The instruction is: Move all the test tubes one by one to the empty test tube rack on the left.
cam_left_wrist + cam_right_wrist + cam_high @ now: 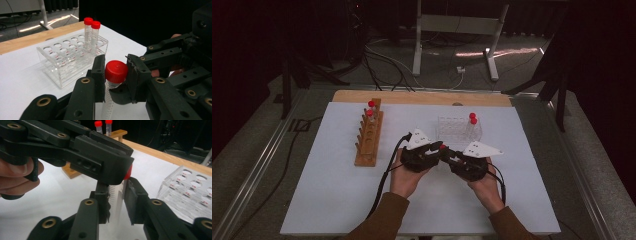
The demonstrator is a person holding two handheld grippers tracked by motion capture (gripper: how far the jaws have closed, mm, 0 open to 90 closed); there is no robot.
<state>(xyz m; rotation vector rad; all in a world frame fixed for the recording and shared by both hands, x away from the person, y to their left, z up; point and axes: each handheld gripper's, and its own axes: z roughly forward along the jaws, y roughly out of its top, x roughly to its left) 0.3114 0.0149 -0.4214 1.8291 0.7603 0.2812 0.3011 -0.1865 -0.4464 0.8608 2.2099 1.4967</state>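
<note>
Holding one tube (pixel 110 100) between them, both grippers meet just in front of the clear rack (pixel 451 127), on the person's side of it, over the white table (pixel 327 190). L gripper (pixel 438 148) has its jaws closed onto the tube's red cap (pixel 116 71); in the left gripper view a black pad presses each side of the cap. R gripper (pixel 447 155) has its jaws closed on the tube's graduated body, below the cap; in the right gripper view the clear wall w/ its scale marks sits between the two pads (pixel 131 195), both touching it. Tube stands roughly upright, cap on top, lifted off the table as far as I can tell; its lower end is cut off by the frame edge, so can't tell for sure.

Clear rack: two red-capped tubes (pixel 473 120) standing upright at its right end, side by side, rest of the holes bare. Wooden rack (pixel 369 137) sits well to the left of the clear rack, running front to back, w/ two more red-capped tubes (pixel 370 109) at its far end. Held tube is between the two racks but much nearer the clear one.

L hand (pixel 404 177) and R hand (pixel 486 187) sit on the near side of the clear rack, each w/ a cable trailing back toward the person
</note>
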